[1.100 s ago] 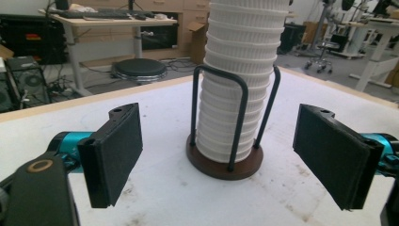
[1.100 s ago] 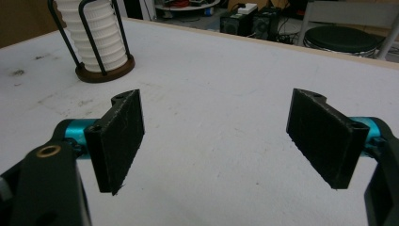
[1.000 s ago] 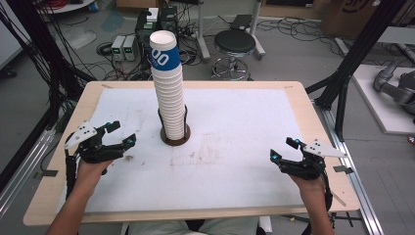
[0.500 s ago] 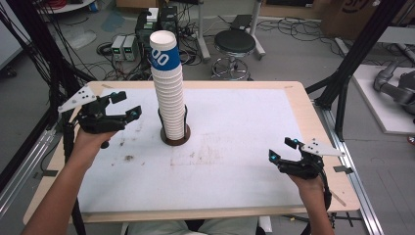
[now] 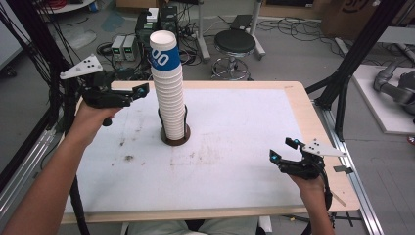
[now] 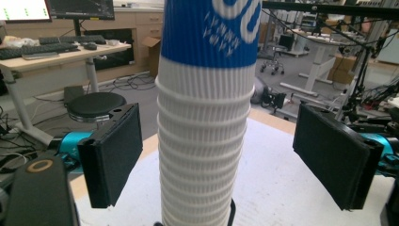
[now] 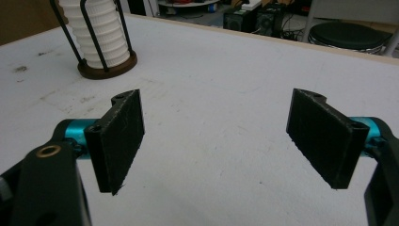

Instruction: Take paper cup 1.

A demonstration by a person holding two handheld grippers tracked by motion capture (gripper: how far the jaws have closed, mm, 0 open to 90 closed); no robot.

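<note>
Over on the left, the left gripper (image 5: 139, 91) is held up off the table (image 5: 235, 147), level with the upper part of the stack of paper cups (image 5: 169, 88) and just beside it. Its jaws are spread wide; seen along them, the ribbed white cups stand between the two pads (image 6: 115, 157) without touching either. The stack rises from a round brown holder (image 5: 174, 137) with thin black uprights, set left of the table's middle, and the topmost cup (image 5: 164, 51) wears a blue band. Further right the white tabletop is scuffed and smudged. At the right edge, the right gripper (image 5: 283, 149) rests low near the table's corner, well apart from the stack, its jaws likewise wide apart with nothing between them.
</note>
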